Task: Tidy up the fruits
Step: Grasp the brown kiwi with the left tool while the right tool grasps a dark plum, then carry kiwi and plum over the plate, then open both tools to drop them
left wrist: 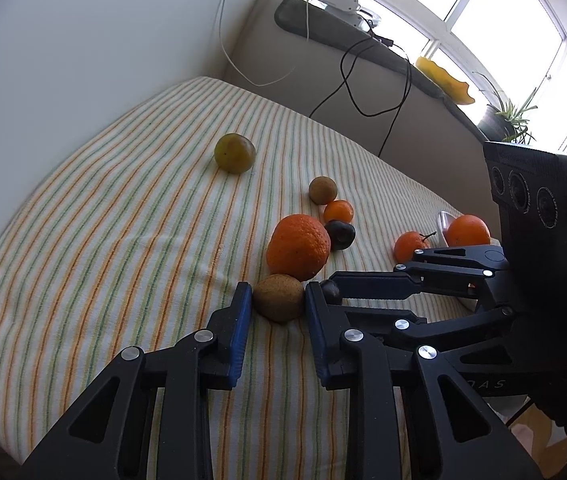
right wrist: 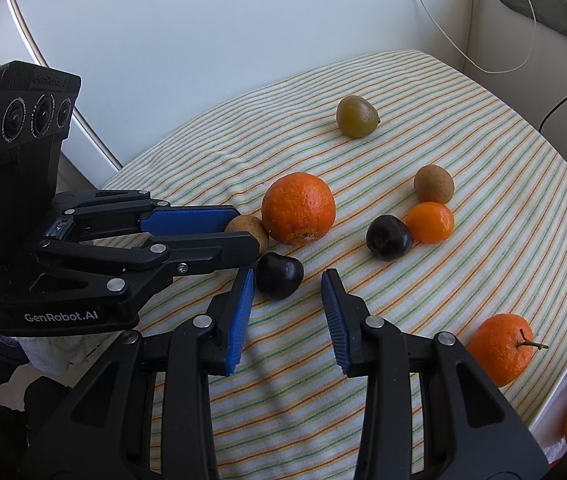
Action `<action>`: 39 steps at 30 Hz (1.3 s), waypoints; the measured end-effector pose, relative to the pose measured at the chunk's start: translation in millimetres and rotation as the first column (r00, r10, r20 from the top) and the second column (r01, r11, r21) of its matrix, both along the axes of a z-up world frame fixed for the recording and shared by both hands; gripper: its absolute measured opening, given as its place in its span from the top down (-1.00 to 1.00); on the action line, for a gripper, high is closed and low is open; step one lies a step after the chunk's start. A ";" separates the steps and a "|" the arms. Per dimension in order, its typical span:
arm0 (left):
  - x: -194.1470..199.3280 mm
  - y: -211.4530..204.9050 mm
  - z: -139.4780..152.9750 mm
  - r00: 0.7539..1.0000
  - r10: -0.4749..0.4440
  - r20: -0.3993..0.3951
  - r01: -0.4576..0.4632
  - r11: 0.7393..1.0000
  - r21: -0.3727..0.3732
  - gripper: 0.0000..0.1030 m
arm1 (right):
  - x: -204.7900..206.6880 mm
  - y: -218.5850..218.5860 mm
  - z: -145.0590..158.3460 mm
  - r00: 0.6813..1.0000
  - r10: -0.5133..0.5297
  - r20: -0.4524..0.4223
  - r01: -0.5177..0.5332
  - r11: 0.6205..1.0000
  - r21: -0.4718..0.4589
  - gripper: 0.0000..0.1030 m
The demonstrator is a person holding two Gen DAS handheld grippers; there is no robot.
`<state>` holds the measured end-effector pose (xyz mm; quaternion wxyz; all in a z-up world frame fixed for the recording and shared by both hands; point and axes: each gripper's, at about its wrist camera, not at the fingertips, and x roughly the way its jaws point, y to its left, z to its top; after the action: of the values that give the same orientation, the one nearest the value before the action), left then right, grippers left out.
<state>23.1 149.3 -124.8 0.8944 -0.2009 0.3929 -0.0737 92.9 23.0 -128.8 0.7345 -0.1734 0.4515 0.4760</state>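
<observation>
Where the striped cloth (left wrist: 103, 240) sags near its front edge, a brown kiwi (left wrist: 278, 297) lies between the blue pads of the left gripper (left wrist: 278, 300), which is clenched on it, a pad against each flank. At the kiwi's one o'clock, touching or nearly so, sits a large orange (left wrist: 298, 246). At the kiwi's three o'clock a dark plum (right wrist: 279, 275) rests against the left-hand pad of the right gripper (right wrist: 288, 286); the other pad stands clear of it, so this claw grasps nothing. Farther out lie a second plum (right wrist: 388, 237), a small tangerine (right wrist: 430, 222), a second kiwi (right wrist: 433, 183) and a green fruit (right wrist: 357, 116) at twelve o'clock.
</observation>
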 end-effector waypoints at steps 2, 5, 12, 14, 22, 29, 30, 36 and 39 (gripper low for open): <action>-0.5 0.6 0.1 1.000 0.002 0.000 -0.002 1.000 0.000 0.50 | 0.2 1.4 -0.8 1.000 0.005 -0.007 -0.005 1.000 0.003 0.44; -1.4 0.4 0.8 1.000 0.004 0.001 -0.004 1.000 0.000 0.51 | -1.5 4.7 -1.7 1.000 0.014 0.001 -0.014 1.000 -0.001 0.50; -7.9 -2.3 3.8 1.000 0.010 0.011 -0.010 1.000 -0.003 0.51 | -5.2 -4.1 1.2 1.000 -0.018 -0.002 0.018 0.999 0.028 0.52; -10.2 -3.9 5.2 1.000 0.010 0.014 -0.010 1.000 -0.002 0.51 | -6.8 -10.6 4.0 1.000 -0.023 0.006 0.022 0.999 0.033 0.52; -17.3 -11.9 17.2 0.999 0.010 0.045 -0.010 1.000 -0.006 0.51 | -9.6 -35.8 16.1 0.997 -0.071 0.001 0.071 0.995 0.076 0.52; -19.6 -28.1 26.8 0.998 -0.012 0.067 0.013 1.000 -0.013 0.51 | -14.5 -68.4 30.5 0.992 -0.124 -0.001 0.123 0.984 0.129 0.52; -19.3 -31.5 28.1 0.997 -0.017 0.070 0.018 1.000 -0.012 0.51 | -16.2 -73.1 32.6 0.991 -0.132 0.001 0.131 0.982 0.137 0.52; -13.9 -51.8 32.8 0.995 -0.051 0.087 0.053 0.998 -0.019 0.51 | -18.1 -113.4 43.4 0.979 -0.203 0.001 0.200 0.964 0.178 0.52; -9.7 -63.1 34.8 0.993 -0.077 0.093 0.079 0.997 -0.023 0.51 | -16.3 -133.9 49.5 0.970 -0.243 0.001 0.238 0.951 0.198 0.52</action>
<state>13.5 86.2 -90.1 0.9053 -0.1936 0.3576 -0.1230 76.6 -110.9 -79.3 0.8063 -0.0500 0.4107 0.4229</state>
